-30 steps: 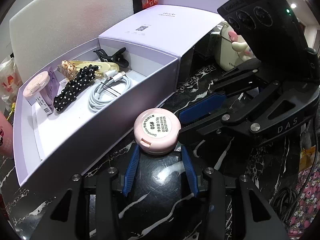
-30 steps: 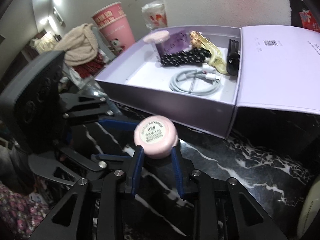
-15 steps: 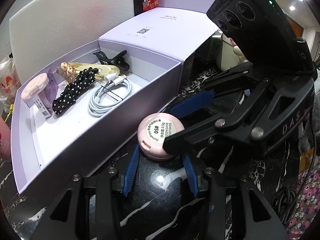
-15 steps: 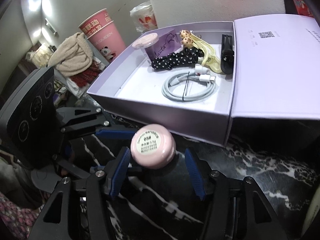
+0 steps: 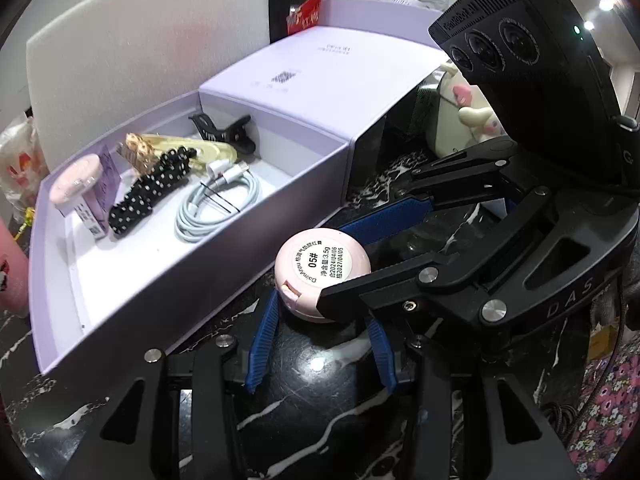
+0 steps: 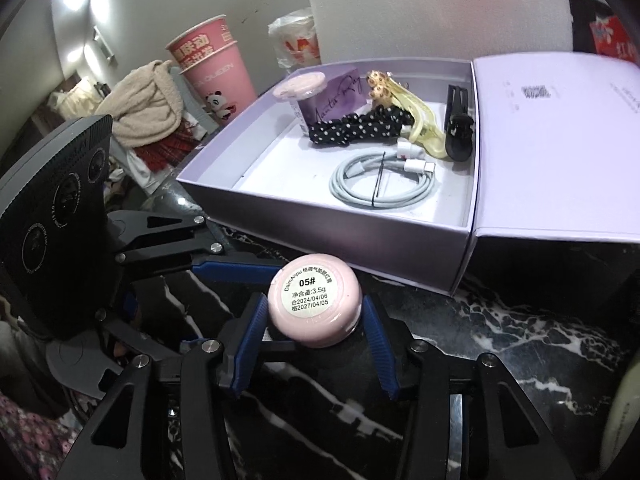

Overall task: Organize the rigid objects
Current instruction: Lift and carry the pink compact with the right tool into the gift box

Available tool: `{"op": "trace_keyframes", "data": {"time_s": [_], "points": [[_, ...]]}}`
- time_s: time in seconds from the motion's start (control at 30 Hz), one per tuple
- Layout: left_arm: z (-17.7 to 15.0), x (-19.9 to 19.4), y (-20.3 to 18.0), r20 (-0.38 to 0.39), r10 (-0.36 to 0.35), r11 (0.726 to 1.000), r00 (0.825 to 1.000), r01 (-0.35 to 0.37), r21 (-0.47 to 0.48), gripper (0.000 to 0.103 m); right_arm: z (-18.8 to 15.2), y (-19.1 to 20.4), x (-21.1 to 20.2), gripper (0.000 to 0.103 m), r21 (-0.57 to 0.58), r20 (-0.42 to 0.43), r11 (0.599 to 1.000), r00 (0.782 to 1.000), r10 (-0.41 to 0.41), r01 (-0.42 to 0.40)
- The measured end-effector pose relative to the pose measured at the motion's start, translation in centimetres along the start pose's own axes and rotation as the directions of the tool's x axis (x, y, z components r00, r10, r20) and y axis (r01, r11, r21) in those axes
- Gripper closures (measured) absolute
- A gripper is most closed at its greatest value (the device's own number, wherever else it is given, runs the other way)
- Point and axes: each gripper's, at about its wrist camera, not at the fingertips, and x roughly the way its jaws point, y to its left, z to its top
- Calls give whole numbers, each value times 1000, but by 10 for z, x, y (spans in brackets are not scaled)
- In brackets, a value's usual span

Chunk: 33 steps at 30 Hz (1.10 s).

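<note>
A round pink compact (image 5: 322, 274) with a white "05#" label sits between both pairs of blue fingers, in front of the lilac box (image 5: 132, 300). In the right wrist view the compact (image 6: 314, 306) lies between my right gripper's (image 6: 312, 320) open fingers, which do not press it. My left gripper (image 5: 320, 312) holds it from below; its fingers stand close at the compact's sides. The right gripper's black fingers (image 5: 400, 284) cross the compact's near edge in the left wrist view. The left gripper's body (image 6: 60, 216) stands at the left in the right wrist view.
The box holds a white cable (image 6: 384, 184), a polka-dot hair tie (image 6: 356, 128), a yellow clip (image 6: 420, 120), a black clip (image 6: 458, 128) and a pink jar on a purple carton (image 6: 300, 86). Its lid (image 6: 556, 136) lies to the right. Pink cups (image 6: 212, 64) stand behind.
My right gripper let go of the compact and its fingers spread wider. The compact has risen slightly toward the box, resting in the left gripper.
</note>
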Motion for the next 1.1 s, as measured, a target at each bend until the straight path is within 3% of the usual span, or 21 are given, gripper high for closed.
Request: {"op": "trace_keyframes", "data": {"time_s": [0.6, 1.1], "points": [[5, -64, -26, 114, 132, 990, 985, -137, 36, 60, 12, 47, -48, 55, -119, 126, 992, 992, -20, 35], [31, -83, -15, 168, 197, 976, 966, -209, 58, 60, 42, 61, -69, 55, -183, 189, 982, 982, -20, 55]]}}
